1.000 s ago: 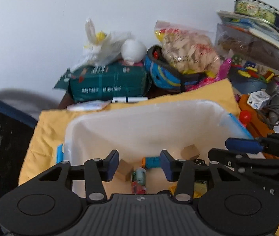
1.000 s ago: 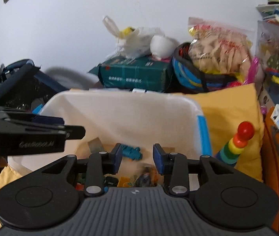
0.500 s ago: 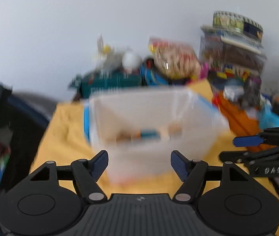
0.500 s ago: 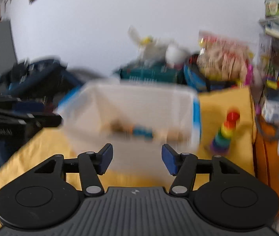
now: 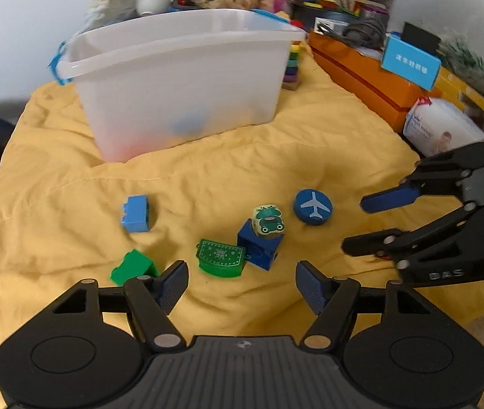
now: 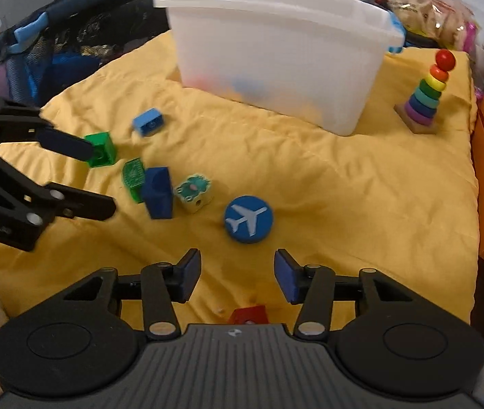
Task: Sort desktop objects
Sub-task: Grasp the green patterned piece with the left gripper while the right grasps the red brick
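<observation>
Small toys lie on a yellow cloth (image 5: 310,156) in front of a white plastic bin (image 5: 180,78): a light blue brick (image 5: 136,213), a green brick (image 5: 133,267), a green patterned piece (image 5: 221,257), a dark blue block (image 5: 259,247) with a frog block (image 5: 268,220) on it, and a round blue airplane disc (image 5: 312,207). My left gripper (image 5: 242,286) is open and empty just short of the green piece. My right gripper (image 6: 236,274) is open and empty just short of the airplane disc (image 6: 248,218). A red piece (image 6: 248,315) lies under it.
A rainbow ring stacker (image 6: 427,99) stands right of the bin (image 6: 276,51). Orange boxes (image 5: 361,71), a blue card (image 5: 410,63) and a wipes pack (image 5: 442,129) line the right side. A dark mesh bag (image 6: 54,58) lies left of the cloth. Clutter is piled behind the bin.
Both grippers have pulled back from above the bin and tilted down toward the cloth in front of it. Their jaws have opened wider. The loose toys have come into view.
</observation>
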The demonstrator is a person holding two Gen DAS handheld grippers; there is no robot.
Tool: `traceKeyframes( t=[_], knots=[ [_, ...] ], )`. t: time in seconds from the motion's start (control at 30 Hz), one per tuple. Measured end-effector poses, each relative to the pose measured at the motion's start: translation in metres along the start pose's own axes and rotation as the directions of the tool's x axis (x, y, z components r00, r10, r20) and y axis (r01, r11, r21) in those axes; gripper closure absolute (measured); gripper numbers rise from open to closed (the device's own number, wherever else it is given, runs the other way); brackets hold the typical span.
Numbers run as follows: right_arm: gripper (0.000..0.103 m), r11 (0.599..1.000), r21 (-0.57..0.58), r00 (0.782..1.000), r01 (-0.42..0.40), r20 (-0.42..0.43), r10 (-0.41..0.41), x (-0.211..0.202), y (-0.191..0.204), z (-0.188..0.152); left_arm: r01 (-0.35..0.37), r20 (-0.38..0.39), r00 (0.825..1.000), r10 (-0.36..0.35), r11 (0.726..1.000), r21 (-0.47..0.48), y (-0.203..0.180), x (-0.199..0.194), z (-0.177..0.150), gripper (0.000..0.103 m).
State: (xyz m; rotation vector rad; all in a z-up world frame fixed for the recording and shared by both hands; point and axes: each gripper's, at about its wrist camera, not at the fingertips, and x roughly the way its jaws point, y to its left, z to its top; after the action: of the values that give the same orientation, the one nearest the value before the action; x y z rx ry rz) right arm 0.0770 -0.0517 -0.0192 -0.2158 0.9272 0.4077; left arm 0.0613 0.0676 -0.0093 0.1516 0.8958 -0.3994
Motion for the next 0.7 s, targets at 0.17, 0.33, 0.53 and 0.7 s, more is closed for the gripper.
traceKeyframes(
  t=[0.17, 0.33, 0.53, 0.7],
  knots=[
    [0.053, 0.997, 0.02, 0.996, 0.074, 0.041, -0.075, -0.021, -0.007, -0.014, -0.064, -0.02, 0.998, 0.066, 0.996, 0.069, 0.0, 0.02, -0.003, 0.037],
    [0.052, 0.994, 0.082, 0.998, 0.065, -0.001, -0.066, -0.024, -0.024, -0.03, -0.041, -0.03, 0.999, 0.045, 0.992, 0.118, 0.006, 0.034, -0.003, 0.037],
    [0.052, 0.998, 0.064, 0.999, 0.011, -0.042, -0.009, -0.015, -0.013, -0.038, 0.033, -0.059, 0.998, -0.029, 0.998, 0.056, 0.017, 0.043, 0.001, 0.056],
    [0.073, 1.0, 0.008, 0.999, 0.002, -0.05, -0.002, -0.007, -0.002, -0.039, 0.031, -0.057, 0.998, -0.03, 0.999, 0.017, 0.017, 0.036, 0.002, 0.064]
  ],
)
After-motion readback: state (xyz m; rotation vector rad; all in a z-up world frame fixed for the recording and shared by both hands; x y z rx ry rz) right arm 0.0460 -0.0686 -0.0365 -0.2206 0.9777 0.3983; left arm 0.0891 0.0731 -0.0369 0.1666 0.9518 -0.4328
